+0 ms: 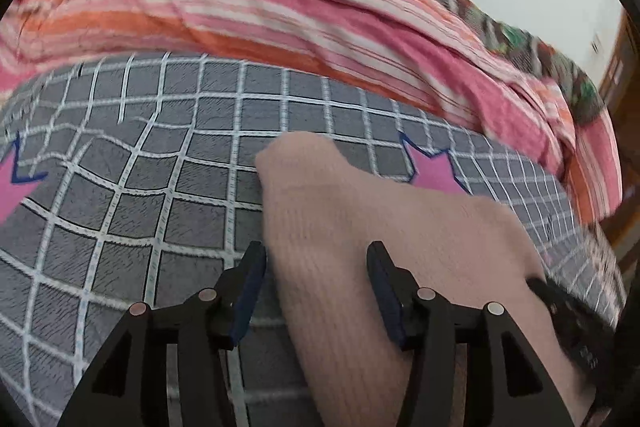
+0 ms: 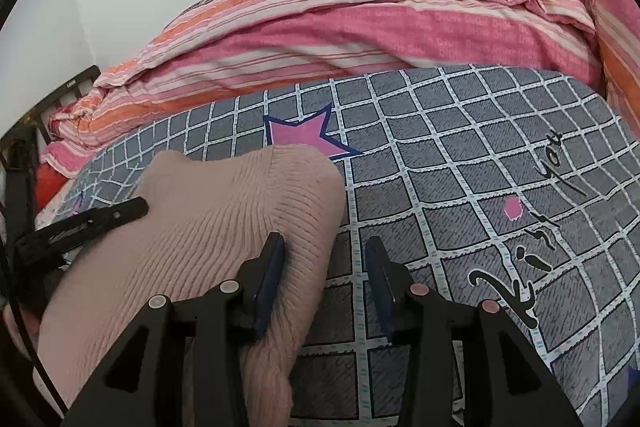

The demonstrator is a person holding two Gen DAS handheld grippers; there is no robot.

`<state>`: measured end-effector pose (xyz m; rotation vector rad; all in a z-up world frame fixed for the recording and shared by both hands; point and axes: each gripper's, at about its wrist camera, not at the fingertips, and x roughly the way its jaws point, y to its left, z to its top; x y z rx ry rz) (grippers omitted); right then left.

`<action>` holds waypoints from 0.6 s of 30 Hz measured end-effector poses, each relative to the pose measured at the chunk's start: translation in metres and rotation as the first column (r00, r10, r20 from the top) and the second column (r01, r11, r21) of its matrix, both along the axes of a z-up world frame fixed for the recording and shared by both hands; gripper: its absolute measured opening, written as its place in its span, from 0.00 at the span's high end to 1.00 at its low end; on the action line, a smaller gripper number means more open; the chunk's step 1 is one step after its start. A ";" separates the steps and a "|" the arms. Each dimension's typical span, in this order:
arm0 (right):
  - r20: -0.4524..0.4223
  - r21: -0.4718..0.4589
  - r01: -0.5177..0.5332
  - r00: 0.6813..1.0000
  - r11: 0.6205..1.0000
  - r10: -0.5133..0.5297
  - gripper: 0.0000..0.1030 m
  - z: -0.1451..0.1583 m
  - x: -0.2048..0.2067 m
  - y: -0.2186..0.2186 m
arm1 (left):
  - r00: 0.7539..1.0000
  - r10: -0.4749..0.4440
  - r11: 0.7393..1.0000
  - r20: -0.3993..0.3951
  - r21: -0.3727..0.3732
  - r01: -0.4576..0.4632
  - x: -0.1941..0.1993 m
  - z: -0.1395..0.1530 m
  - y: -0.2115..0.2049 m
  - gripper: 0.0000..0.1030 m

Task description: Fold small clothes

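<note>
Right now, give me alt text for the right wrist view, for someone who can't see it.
An open right gripper points along a bed, its left finger resting on a beige ribbed knit garment lying on a grey grid-patterned sheet with a pink star. The left gripper reaches in from the left edge; a pink-and-orange striped quilt is heaped behind.

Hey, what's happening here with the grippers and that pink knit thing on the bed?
A person with a handheld gripper in each hand is working on a small pale pink knit garment that lies on a grey checked bedsheet. Both the left gripper and the right gripper are open, positioned at opposite sides of the garment and not clamped on it. A striped pink and orange quilt is bunched up behind.
</note>
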<state>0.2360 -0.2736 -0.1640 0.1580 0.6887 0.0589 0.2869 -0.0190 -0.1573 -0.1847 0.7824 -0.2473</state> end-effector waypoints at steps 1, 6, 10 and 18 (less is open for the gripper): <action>0.003 -0.016 0.004 1.000 1.000 -0.004 0.60 0.001 -0.001 0.002 | 1.000 -0.015 1.000 0.003 0.010 0.015 -0.006 0.002 -0.002 0.48; 0.006 -0.025 0.003 1.000 1.000 -0.003 0.60 0.001 -0.001 0.002 | 0.999 -0.047 0.997 0.015 0.062 0.046 -0.038 0.010 -0.008 0.47; 0.003 -0.001 -0.009 1.000 1.000 0.009 0.60 0.002 -0.002 -0.001 | 0.999 -0.054 0.998 0.003 0.019 0.054 -0.062 0.008 -0.001 0.47; 0.027 0.063 -0.006 1.000 0.998 0.004 0.58 0.025 -0.028 -0.007 | 0.999 -0.035 0.998 0.036 0.052 0.033 -0.089 0.011 -0.004 0.47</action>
